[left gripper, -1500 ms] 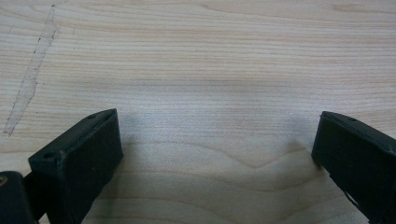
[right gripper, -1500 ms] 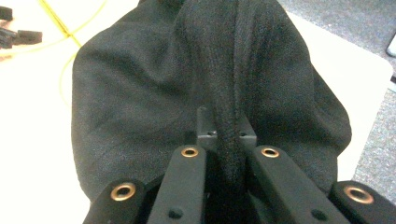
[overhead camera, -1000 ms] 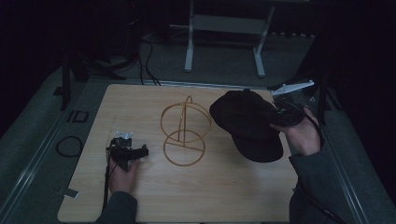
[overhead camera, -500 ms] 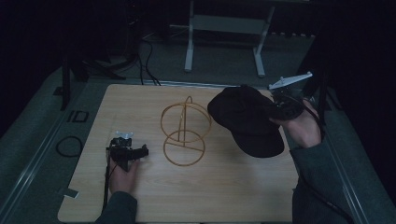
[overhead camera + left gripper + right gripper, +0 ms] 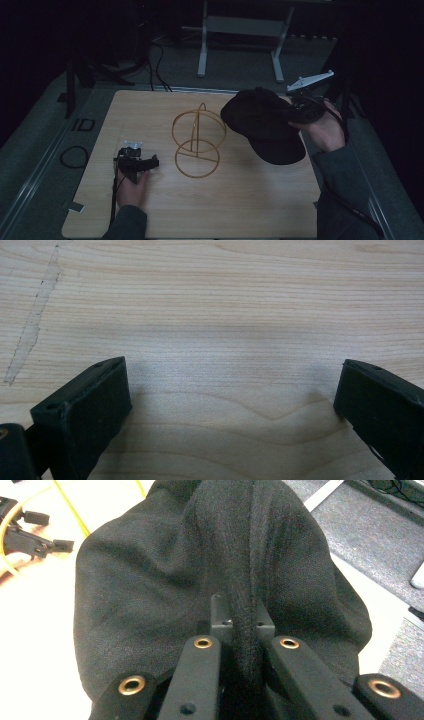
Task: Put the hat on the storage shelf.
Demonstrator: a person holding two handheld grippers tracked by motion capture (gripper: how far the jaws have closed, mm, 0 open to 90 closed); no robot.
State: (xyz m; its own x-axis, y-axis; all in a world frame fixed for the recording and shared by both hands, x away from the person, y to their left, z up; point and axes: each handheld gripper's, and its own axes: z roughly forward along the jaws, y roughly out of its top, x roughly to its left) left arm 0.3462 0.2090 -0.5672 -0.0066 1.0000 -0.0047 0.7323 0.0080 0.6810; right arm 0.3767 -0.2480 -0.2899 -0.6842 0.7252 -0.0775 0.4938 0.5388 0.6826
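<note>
A black cap [image 5: 265, 124] hangs above the right side of the wooden table [image 5: 240, 200]. My right gripper [image 5: 299, 114] is shut on a fold of the cap's fabric [image 5: 240, 570], pinched between its two jaws. A yellow wire stand [image 5: 198, 139] made of two rings stands upright at the table's middle, left of the cap. My left gripper [image 5: 135, 163] rests low on the table at the left, held by a hand. In the left gripper view its fingers [image 5: 85, 410] stand wide apart over bare wood, with nothing between them.
A pale scratch mark [image 5: 32, 325] runs across the wood in the left gripper view. Metal legs of a stand [image 5: 240, 45] rise on the grey floor behind the table. A dark cable loop [image 5: 74, 156] lies on the floor at the left.
My right gripper has lifted the cap and carried it a little up and left, toward the wire stand. The left gripper has stayed in place.
</note>
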